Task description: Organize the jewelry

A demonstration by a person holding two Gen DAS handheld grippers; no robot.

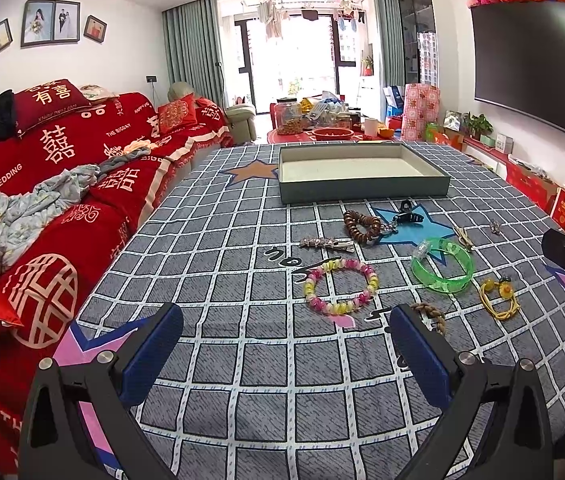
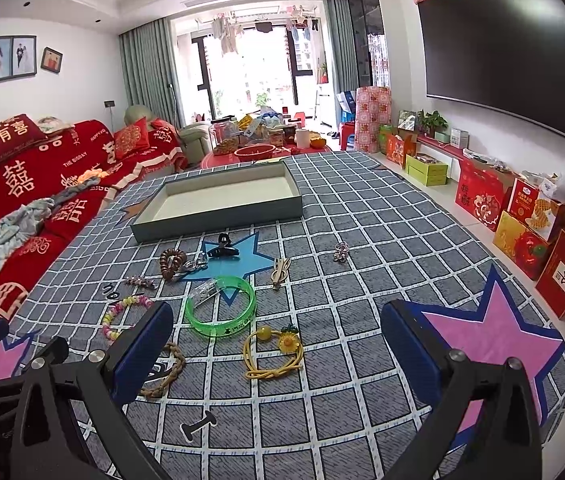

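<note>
A shallow grey tray (image 1: 364,188) sits empty on a checked grey cloth (image 1: 242,360). Near its front wall lie a brown bead bracelet (image 1: 360,226) and black hair claw (image 1: 410,213); farther from the tray, a green bangle (image 1: 444,264) and pink-and-yellow bracelet (image 1: 340,286). The left gripper (image 1: 286,344) hovers wide apart, nearest the camera.
</note>
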